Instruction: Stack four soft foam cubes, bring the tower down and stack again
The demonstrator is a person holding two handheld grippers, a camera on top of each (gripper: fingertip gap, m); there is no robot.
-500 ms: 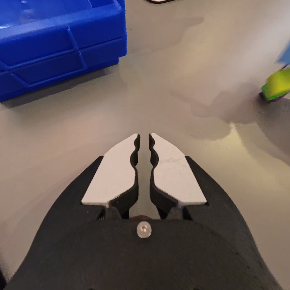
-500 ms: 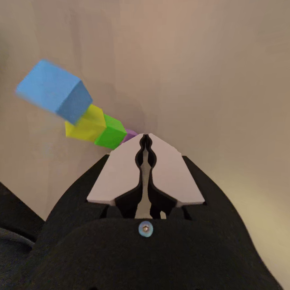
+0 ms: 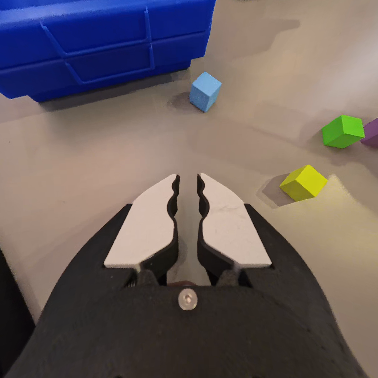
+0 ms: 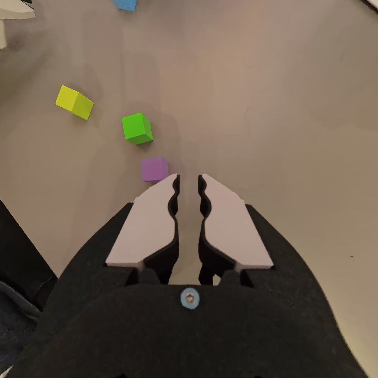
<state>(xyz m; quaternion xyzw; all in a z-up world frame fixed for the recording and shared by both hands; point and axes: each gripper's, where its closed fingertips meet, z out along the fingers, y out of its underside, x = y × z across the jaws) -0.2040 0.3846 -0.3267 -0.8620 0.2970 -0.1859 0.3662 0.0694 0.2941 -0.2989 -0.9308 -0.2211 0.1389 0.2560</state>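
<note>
Right wrist view: right gripper (image 4: 188, 176) slightly parted, empty, beside purple cube (image 4: 154, 169).

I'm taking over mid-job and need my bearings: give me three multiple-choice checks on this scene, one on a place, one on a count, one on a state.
1. Which cube lies nearest the blue bin?
A. light blue cube
B. purple cube
C. yellow cube

2. How many foam cubes show in the right wrist view?
A. two
B. three
C. four

3. How are the cubes arranged?
A. a four-high tower
B. scattered singly on the table
C. two stacked pairs

Key: 1 A, the light blue cube sits just off the bin's corner. 2 C, yellow, green, purple and light blue. 3 B, each rests alone on the table.
</note>
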